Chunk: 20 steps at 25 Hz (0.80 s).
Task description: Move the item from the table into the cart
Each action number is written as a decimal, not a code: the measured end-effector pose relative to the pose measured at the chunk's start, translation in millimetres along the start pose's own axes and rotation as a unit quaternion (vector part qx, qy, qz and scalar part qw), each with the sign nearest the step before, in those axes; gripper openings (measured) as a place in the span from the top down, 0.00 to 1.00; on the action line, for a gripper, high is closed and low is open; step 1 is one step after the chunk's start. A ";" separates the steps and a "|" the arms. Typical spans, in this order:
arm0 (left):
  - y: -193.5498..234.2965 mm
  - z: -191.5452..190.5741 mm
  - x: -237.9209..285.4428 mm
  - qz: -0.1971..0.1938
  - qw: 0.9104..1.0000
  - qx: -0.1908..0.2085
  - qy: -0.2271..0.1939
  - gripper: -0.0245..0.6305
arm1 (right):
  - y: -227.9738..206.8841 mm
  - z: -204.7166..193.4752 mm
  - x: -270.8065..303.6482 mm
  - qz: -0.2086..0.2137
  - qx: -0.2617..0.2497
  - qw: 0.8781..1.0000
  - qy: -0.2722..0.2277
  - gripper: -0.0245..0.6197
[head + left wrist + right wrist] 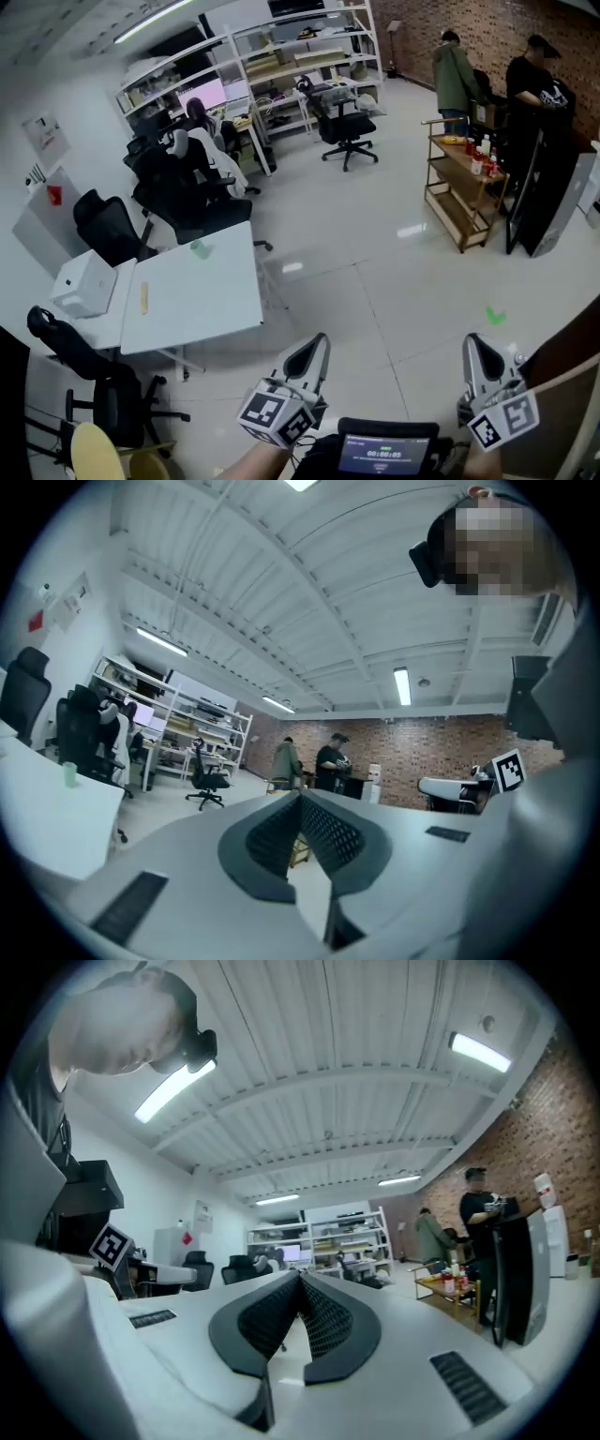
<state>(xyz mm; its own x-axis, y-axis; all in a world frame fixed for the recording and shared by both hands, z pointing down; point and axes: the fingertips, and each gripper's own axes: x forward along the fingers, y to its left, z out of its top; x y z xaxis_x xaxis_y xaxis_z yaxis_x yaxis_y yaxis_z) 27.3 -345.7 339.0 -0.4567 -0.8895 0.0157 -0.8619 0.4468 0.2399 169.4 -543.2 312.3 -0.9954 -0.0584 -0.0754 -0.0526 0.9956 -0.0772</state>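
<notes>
Your grey left gripper [320, 340] and right gripper [472, 341]: jaws pressed together, nothing between. Small green item [199, 249] sat on white rectangular table [211, 305], ahead-left of you; left gripper nearer. Item's long axis too small to tell. Wooden three-shelf cart [457, 202] stood far right, well apart.

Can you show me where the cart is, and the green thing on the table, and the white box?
Cart [456, 217]: head view, on its lower shelf.
Green thing [200, 249]: head view, on its middle.
White box [84, 281]: head view, on its top face.
</notes>
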 end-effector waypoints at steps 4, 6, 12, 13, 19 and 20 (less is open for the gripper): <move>108.5 19.5 -33.8 0.065 0.998 -0.005 -0.020 0.96 | 58.5 -11.6 105.9 0.051 -0.015 0.999 -0.003 0.96; 169.2 32.8 -65.7 0.105 0.994 -0.004 -0.032 0.96 | 102.8 -15.6 158.6 0.082 -0.010 0.997 -0.003 0.96; 305.3 59.2 -136.2 0.216 0.975 0.003 -0.053 0.96 | 200.8 -39.9 276.4 0.169 -0.006 0.985 0.022 0.96; 325.4 65.1 -147.2 0.236 0.970 0.006 -0.058 0.96 | 211.7 -45.2 294.7 0.180 -0.003 0.983 0.026 0.96; 441.6 79.7 -192.1 0.346 0.935 -0.003 -0.071 0.96 | 278.5 -72.8 425.2 0.262 0.009 0.964 0.039 0.88; 458.2 82.2 -196.6 0.364 0.929 -0.003 -0.074 0.96 | 289.1 -77.4 448.1 0.276 0.012 0.960 0.037 0.88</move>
<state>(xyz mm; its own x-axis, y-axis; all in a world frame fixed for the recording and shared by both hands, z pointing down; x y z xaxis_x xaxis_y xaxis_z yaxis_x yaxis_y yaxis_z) -296.0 41.8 366.1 -0.9430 -0.3300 0.0430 -0.3129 0.9232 0.2233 -298.0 -275.9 333.2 -0.8739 0.4845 -0.0397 0.4862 0.8712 -0.0685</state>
